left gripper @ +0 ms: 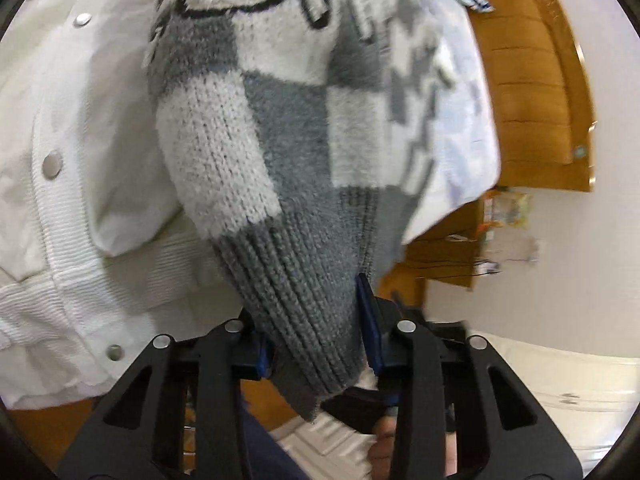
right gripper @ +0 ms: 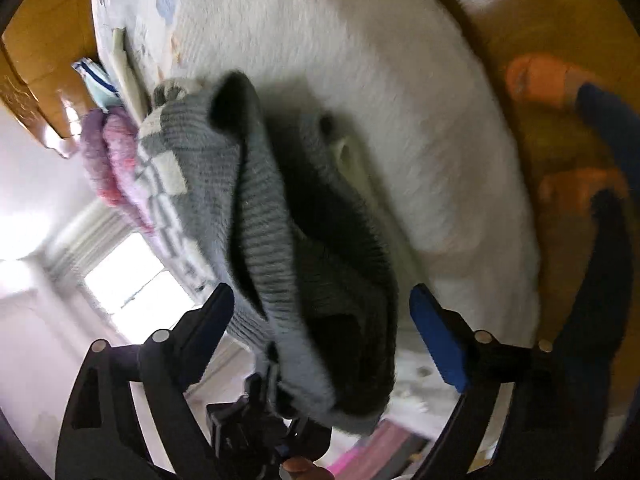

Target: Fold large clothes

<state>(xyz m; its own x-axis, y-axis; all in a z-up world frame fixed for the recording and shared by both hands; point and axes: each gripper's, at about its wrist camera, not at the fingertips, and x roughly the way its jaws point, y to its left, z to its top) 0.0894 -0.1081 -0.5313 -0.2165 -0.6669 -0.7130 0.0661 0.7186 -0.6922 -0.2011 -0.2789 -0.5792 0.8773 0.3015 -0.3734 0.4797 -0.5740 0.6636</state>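
Observation:
A grey and white checked knit sweater (left gripper: 276,128) with black lettering fills the left wrist view. My left gripper (left gripper: 320,344) is shut on the sweater's grey ribbed hem, the knit bunched between the blue pads. In the right wrist view the same sweater's (right gripper: 256,208) ribbed grey edge hangs between the fingers of my right gripper (right gripper: 322,312), whose jaws stand wide apart, with the blue right pad (right gripper: 438,340) clear of the cloth. The sweater hangs above a white bed cover (right gripper: 360,60).
A white snap-button jacket (left gripper: 68,168) lies at the left. A wooden headboard (left gripper: 532,80) is at the right. A pink and purple knit garment (right gripper: 108,160) lies at the bed's edge. A window (right gripper: 132,280) and orange slippers (right gripper: 540,80) are in view.

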